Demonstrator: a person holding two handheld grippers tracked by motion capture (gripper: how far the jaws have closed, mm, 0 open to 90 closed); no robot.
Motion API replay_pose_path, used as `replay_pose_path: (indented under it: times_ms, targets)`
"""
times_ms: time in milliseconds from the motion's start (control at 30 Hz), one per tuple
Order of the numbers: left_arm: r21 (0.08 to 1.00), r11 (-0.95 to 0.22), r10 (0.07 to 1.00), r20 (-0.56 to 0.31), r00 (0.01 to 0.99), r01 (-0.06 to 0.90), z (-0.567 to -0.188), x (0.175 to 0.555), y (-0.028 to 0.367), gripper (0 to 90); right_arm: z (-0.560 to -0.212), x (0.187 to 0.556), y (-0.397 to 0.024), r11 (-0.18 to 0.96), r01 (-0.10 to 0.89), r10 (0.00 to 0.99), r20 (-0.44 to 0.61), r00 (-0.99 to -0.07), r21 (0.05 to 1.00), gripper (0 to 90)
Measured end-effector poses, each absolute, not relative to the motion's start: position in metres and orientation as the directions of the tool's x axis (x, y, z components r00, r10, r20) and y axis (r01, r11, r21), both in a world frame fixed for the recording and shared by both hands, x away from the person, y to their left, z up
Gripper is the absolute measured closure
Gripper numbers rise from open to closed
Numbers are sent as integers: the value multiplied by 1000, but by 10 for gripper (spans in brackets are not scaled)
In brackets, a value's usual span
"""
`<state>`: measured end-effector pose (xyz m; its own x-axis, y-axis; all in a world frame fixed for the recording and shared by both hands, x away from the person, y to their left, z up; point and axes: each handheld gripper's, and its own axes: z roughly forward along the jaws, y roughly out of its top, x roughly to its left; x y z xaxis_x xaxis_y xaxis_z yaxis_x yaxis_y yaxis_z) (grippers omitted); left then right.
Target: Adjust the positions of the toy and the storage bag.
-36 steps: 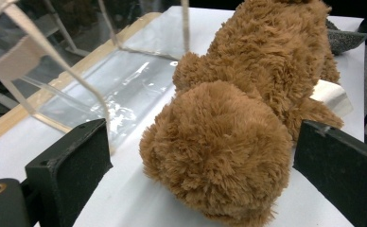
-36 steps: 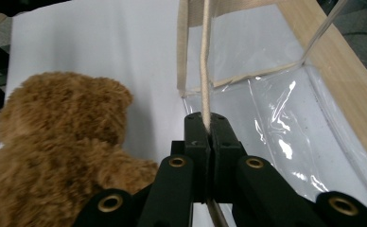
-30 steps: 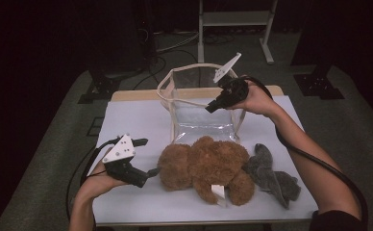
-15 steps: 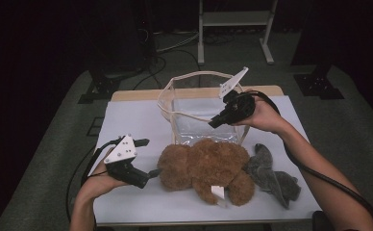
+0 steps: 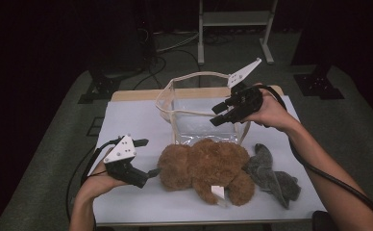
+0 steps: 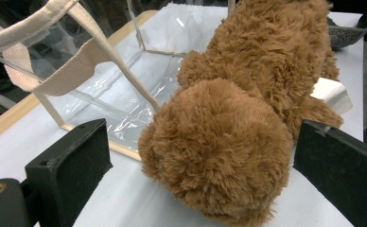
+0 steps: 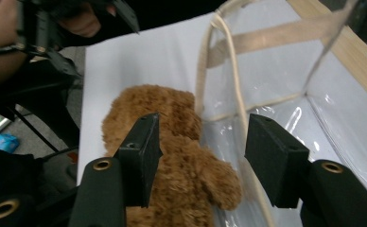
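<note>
A brown teddy bear (image 5: 205,167) lies on its side on the white table (image 5: 141,115), just in front of a clear plastic bag (image 5: 194,113) with cream webbing handles that stands open behind it. A grey plush toy (image 5: 273,175) lies just beside the bear on the person's right, touching its lower body. The left gripper (image 5: 145,159) rests low on the table at the bear's head end, its 2 jaws spread wide and empty; in the left gripper view the bear's (image 6: 248,118) fluffy head sits between the 2 black jaws without either pad pressing on it. The right gripper (image 5: 221,114) is held up over the near right part of the bag, above the bear's back. Its jaws have just been opening and now stand apart with nothing clamped between them; in the right gripper view the bag's cream edge strap (image 7: 233,104) runs through the gap between them, with the bear (image 7: 172,156) on the table below. A white tag (image 5: 217,192) sticks out near the bear's leg.
</note>
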<state>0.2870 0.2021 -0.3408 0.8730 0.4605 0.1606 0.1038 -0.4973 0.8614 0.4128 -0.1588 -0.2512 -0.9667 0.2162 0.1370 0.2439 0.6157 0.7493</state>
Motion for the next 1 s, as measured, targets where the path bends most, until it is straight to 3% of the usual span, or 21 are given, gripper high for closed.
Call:
replay_pose_path:
  times_ms: [533, 1000]
  targets:
    - [865, -489, 466, 153, 871, 109, -342, 288, 206, 38, -251, 368, -143, 624, 143, 85, 114, -990, 768, 358]
    - [868, -484, 470, 153, 870, 109, -342, 289, 213, 38, -297, 356, -113, 709, 120, 38, 132, -991, 695, 315]
